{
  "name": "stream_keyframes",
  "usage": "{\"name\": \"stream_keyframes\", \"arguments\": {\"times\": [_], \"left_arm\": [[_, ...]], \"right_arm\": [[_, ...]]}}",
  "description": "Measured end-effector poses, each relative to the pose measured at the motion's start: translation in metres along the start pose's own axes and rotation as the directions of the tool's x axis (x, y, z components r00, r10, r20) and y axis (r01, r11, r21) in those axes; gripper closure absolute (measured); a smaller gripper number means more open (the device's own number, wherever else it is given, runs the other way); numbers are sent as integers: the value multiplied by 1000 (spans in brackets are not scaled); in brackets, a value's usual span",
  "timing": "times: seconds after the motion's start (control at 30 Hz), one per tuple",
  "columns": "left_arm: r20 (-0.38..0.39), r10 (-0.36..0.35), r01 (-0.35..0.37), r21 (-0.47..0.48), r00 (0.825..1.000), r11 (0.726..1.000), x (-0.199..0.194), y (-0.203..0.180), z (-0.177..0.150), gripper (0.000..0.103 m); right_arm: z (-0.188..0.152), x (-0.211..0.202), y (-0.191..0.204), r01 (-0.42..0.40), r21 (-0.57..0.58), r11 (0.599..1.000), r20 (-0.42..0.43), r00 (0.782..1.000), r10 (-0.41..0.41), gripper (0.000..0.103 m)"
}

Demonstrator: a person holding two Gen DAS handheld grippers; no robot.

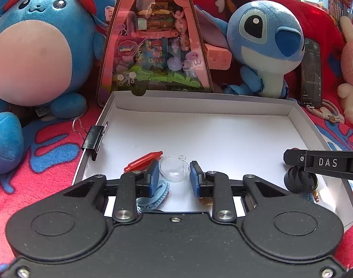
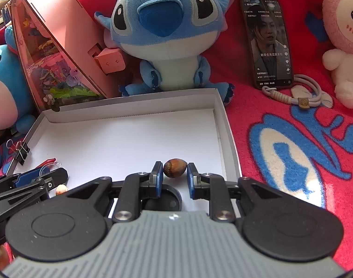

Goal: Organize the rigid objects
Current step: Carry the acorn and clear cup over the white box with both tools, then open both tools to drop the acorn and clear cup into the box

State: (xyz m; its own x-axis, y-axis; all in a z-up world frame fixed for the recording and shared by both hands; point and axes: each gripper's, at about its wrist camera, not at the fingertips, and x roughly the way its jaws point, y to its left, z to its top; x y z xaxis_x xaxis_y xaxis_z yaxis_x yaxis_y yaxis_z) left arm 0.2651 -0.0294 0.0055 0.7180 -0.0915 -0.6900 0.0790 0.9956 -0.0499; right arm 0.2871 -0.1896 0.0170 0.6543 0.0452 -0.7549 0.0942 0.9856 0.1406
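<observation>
The right gripper brackets an acorn on the box floor, jaws apart and seemingly not yet touching, likely poised to pinch. The left gripper likewise straddles a clear dome with jaws parted, a red crayon just beside, a binder clip gripping the box wall.

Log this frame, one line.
left tongs: open around clear dome | right tongs: open around acorn | both over white box lid
</observation>
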Motion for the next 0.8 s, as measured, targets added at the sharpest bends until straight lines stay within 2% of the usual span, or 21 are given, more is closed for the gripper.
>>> {"name": "stream_keyframes", "arguments": {"times": [0.13, 0.2, 0.23, 0.33, 0.4, 0.53, 0.6, 0.73, 0.8], "left_arm": [[2, -2, 2, -5, 1000, 1000, -2, 0, 0, 74], [6, -4, 4, -10, 1000, 1000, -4, 1, -1, 63], [10, -5, 5, -11, 1000, 1000, -6, 2, -1, 61], [18, -10, 10, -9, 1000, 1000, -13, 3, 0, 53], [29, -13, 13, -6, 999, 1000, -19, 3, -1, 46], [53, -18, 18, 1, 998, 1000, -36, 5, -3, 32], [68, -24, 23, 8, 997, 1000, -45, 6, -6, 25], [92, -34, 33, 16, 995, 999, -65, 10, -14, 23], [110, -46, 45, 10, 993, 999, -77, 13, -18, 20]], "right_arm": [[0, 0, 0, 2, 3, 1000, 0, 1000, -2, 72], [0, -2, -1, -4, 10, 1000, 8, 1000, 4, 72], [0, -4, -1, -8, 16, 1000, 17, 1000, 8, 72], [0, -10, -1, -9, 14, 1000, 33, 999, 8, 64], [-1, -18, -1, -10, 3, 1000, 55, 998, 10, 55], [-6, -34, 2, -3, -21, 1000, 102, 995, 5, 48], [-10, -43, 3, 5, -33, 999, 133, 991, 0, 40], [-20, -65, 5, 21, -39, 999, 200, 980, -13, 33], [-26, -75, 5, 23, -47, 999, 230, 973, -11, 26]]}}
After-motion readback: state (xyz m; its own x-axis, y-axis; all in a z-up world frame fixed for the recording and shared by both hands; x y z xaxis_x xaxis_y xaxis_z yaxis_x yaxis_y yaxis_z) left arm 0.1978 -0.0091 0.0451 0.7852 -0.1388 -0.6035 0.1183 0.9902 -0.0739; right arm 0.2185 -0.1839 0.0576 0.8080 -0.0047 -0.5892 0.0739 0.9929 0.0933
